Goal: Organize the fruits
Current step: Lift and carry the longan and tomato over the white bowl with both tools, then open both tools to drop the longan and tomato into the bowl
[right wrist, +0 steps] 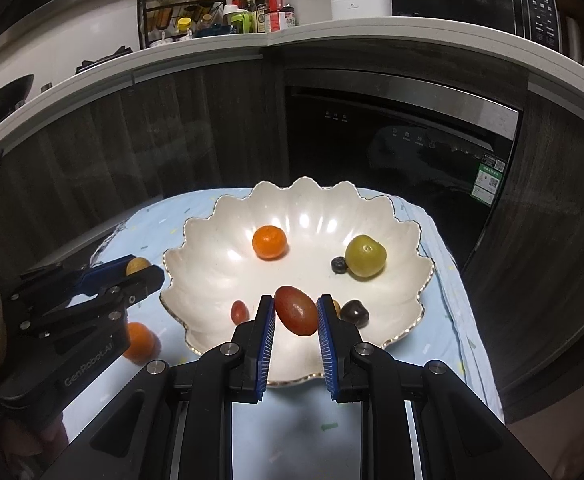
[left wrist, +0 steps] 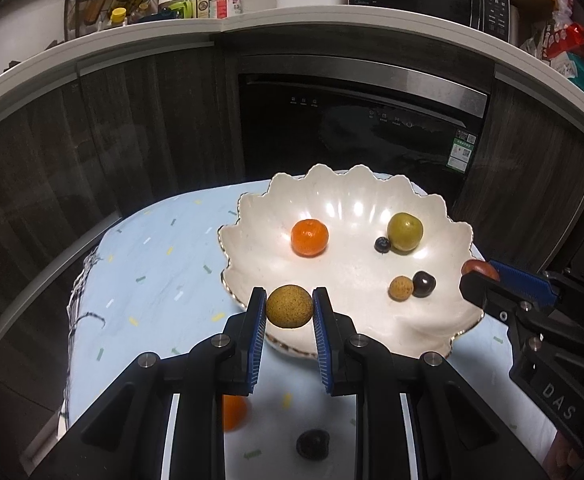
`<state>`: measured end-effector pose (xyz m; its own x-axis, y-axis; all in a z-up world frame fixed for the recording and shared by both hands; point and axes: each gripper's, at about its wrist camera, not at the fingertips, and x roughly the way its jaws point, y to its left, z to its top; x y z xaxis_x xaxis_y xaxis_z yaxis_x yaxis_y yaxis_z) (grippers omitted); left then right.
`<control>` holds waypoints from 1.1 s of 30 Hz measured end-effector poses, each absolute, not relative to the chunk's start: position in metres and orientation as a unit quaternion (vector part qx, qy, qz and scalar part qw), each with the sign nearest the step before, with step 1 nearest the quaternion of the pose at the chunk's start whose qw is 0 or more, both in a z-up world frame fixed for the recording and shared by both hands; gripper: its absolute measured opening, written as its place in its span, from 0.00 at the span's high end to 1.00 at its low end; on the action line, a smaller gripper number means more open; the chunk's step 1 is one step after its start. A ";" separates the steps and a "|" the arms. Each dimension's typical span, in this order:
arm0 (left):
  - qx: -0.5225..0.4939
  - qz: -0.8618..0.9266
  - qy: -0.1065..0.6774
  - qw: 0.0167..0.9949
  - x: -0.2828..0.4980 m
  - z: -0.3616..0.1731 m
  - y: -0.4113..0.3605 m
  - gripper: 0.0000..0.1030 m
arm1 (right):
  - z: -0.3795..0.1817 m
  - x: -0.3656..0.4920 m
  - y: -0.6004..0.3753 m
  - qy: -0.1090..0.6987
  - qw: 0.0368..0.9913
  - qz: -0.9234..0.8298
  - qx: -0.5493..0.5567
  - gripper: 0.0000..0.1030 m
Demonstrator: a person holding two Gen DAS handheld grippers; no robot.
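Fruit sits in and around a scalloped white bowl (left wrist: pixel 252 216) on a pale blue tabletop (left wrist: pixel 160 264). Left of the bowl's near rim, the left tool (left wrist: pixel 290 306) pinches a round speckled tan fruit (left wrist: pixel 290 306). Inside the bowl lie an orange (left wrist: pixel 309 237), a green plum (left wrist: pixel 405 232) touching a blueberry (left wrist: pixel 382 245), and a dark cherry (left wrist: pixel 424 283). Over the bowl's near side, the right tool (right wrist: pixel 295 316) grips an oval red fruit (right wrist: pixel 295 316). Another orange (right wrist: pixel 142 342) lies on the tabletop left of the bowl.

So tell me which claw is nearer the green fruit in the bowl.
Right. The right claw, gripping a red fruit, hangs just before the green fruit; the left claw is further along the bowl.
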<state>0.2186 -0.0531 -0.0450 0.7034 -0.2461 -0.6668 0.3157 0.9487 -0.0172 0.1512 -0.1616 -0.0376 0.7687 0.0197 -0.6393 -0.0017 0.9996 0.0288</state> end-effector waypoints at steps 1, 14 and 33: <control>0.049 -0.153 0.354 0.921 0.222 -0.045 -0.053 0.77 | -0.038 0.153 -0.161 0.341 0.940 0.006 0.013 0.77; 0.058 -0.159 0.361 0.917 0.254 -0.053 -0.058 0.77 | -0.049 0.175 -0.162 0.359 0.933 -0.002 0.021 0.77; 0.066 -0.155 0.379 0.910 0.267 -0.065 -0.062 0.52 | -0.066 0.185 -0.161 0.398 0.916 0.006 0.041 0.76</control>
